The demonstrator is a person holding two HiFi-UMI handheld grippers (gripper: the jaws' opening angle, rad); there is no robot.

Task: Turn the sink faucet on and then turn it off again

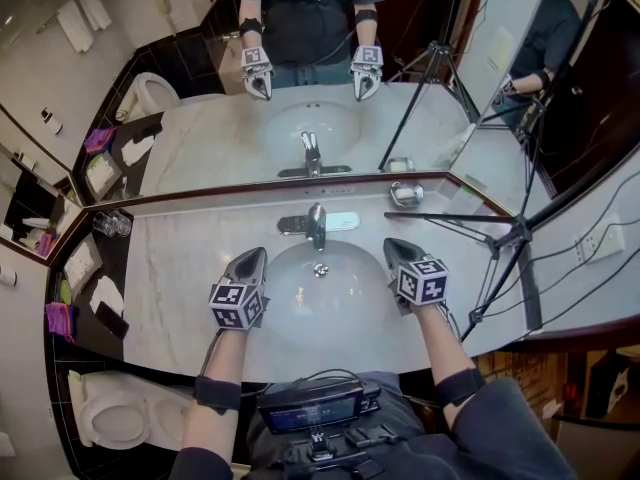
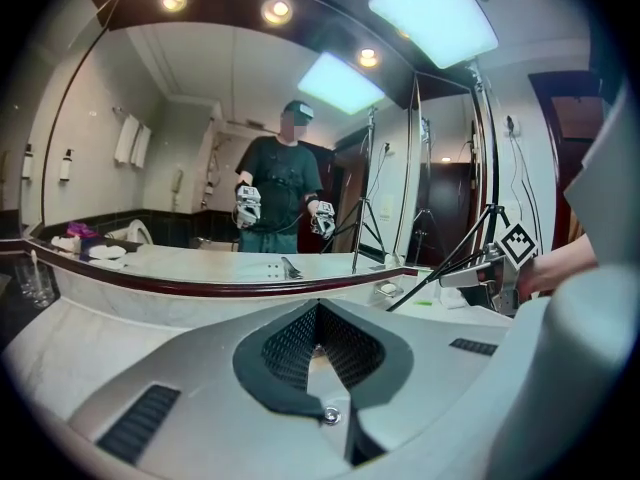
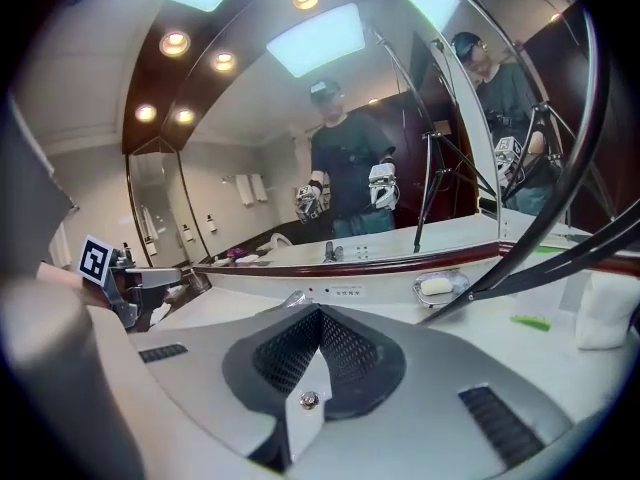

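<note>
tripod R of faucet, soap dish

The basin is lying open between the left gripper and the right gripper, giving free room up to the faucet, which is standing at its far rim. Just behind that, the mirror is closing off the far side. On the right, a tripod is reaching one leg across the surface toward the soap dish, barring the way there. The left stretch of surface is lying bare up to the glasses in the far left corner.
</note>
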